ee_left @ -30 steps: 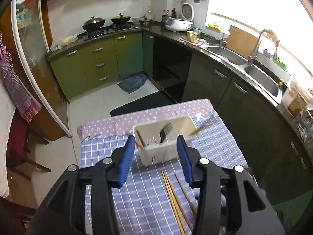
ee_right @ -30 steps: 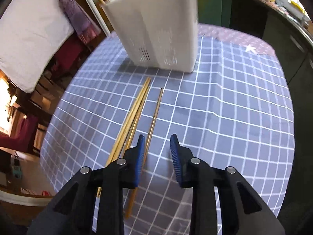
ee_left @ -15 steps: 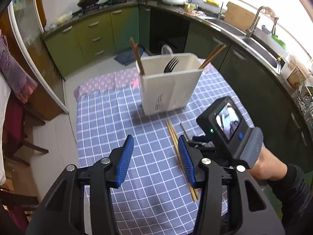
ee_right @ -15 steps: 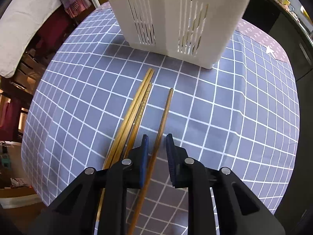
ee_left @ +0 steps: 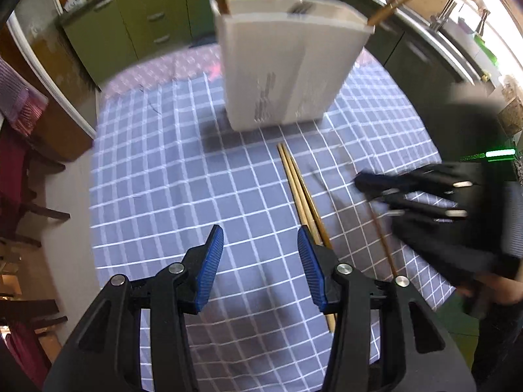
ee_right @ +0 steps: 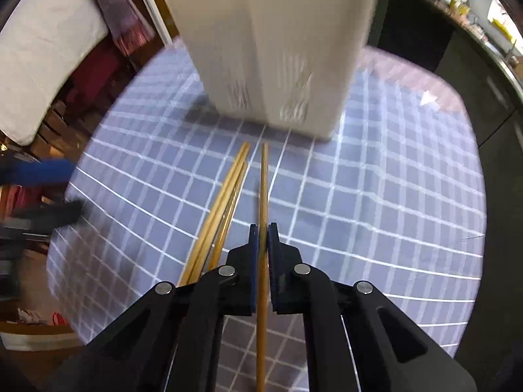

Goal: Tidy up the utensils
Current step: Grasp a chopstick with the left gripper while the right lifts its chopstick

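right claw: pads now pinched on the single chopstick, mid-frame; a second ago they straddled it.
left claw: wide, holding nothing.
meaning: ready to lift toward the white caddy.

The left wrist view is taken from above the checked cloth, angled down toward the caddy and kitchen cabinets. The right wrist view is set lower and nearer, facing the caddy. Cloth, caddy and chopsticks are shared.
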The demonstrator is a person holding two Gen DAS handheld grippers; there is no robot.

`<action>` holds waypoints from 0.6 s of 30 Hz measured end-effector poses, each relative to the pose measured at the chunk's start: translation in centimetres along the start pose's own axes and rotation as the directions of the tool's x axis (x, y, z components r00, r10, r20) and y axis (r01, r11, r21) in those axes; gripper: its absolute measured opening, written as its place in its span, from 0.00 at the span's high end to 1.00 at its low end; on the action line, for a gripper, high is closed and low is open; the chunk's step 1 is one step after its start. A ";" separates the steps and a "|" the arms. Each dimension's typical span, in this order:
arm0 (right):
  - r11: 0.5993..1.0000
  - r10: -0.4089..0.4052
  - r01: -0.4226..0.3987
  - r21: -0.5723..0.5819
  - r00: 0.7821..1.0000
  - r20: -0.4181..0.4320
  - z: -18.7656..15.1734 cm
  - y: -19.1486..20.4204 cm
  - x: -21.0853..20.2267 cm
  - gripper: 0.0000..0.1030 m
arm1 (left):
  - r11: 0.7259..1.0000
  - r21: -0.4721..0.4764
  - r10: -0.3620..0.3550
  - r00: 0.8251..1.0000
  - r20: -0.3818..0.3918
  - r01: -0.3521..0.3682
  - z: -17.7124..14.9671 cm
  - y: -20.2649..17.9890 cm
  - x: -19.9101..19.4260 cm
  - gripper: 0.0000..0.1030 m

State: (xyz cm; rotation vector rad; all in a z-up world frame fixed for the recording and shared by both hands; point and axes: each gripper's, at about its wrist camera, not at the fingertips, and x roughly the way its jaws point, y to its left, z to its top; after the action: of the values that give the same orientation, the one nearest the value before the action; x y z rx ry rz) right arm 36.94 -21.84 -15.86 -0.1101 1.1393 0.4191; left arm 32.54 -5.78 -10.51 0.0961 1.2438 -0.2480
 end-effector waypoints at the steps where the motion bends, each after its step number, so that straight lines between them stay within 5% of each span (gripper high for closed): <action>1: 1.000 0.009 -0.009 0.003 1.000 0.026 -0.2 -0.3 -1.3 0.94 | 1.000 0.002 -0.001 1.000 -0.014 0.001 0.2 -0.4 0.9 0.56; 9: 0.998 0.056 -0.058 0.008 0.983 0.176 -2.7 -1.8 -9.7 0.94 | 0.999 -0.034 0.014 0.993 -0.121 -0.018 1.2 -1.4 6.3 0.58; 18: 0.996 0.081 -0.085 0.008 0.975 0.209 -3.9 -2.1 -11.7 0.94 | 0.998 -0.060 0.020 0.989 -0.149 -0.029 1.8 -2.1 8.2 0.59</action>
State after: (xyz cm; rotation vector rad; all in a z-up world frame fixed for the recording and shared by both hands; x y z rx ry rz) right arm 30.30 -28.08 -7.28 -0.0028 0.9429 0.4838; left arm 36.14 -9.33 -17.52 0.0777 1.3967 -0.1829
